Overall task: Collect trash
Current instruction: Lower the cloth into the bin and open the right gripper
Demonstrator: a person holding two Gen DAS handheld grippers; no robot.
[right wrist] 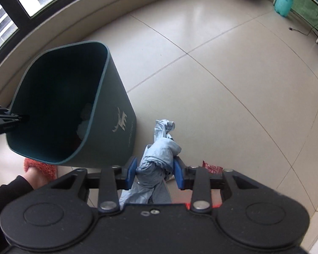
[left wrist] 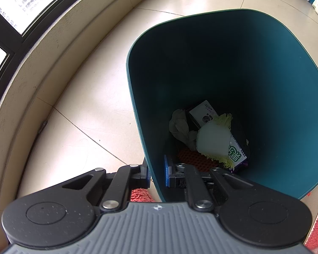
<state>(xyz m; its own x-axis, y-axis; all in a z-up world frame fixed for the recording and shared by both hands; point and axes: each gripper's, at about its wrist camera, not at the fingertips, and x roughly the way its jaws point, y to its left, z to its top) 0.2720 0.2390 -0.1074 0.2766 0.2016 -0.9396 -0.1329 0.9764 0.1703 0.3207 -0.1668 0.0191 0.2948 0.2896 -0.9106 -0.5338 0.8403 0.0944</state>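
Observation:
A dark teal trash bin (left wrist: 233, 48) is tilted toward me; my left gripper (left wrist: 156, 174) is shut on its near rim, one finger outside and one inside. Inside lie a cabbage piece (left wrist: 214, 141), a white card (left wrist: 202, 112), a crumpled tissue (left wrist: 180, 127), an orange mesh (left wrist: 193, 158) and a green-and-white packet (left wrist: 237, 154). In the right wrist view the bin (right wrist: 114, 114) stands at left. My right gripper (right wrist: 154, 172) is shut on a crumpled light-blue bag (right wrist: 159, 154), held just right of the bin and above the floor.
A red wrapper (right wrist: 212, 167) lies on the tiled floor by the right gripper. An orange slipper (right wrist: 40, 167) on a foot sits below the bin. A curved wall base and window (right wrist: 53, 6) run behind. A teal bottle (right wrist: 283, 3) stands far right.

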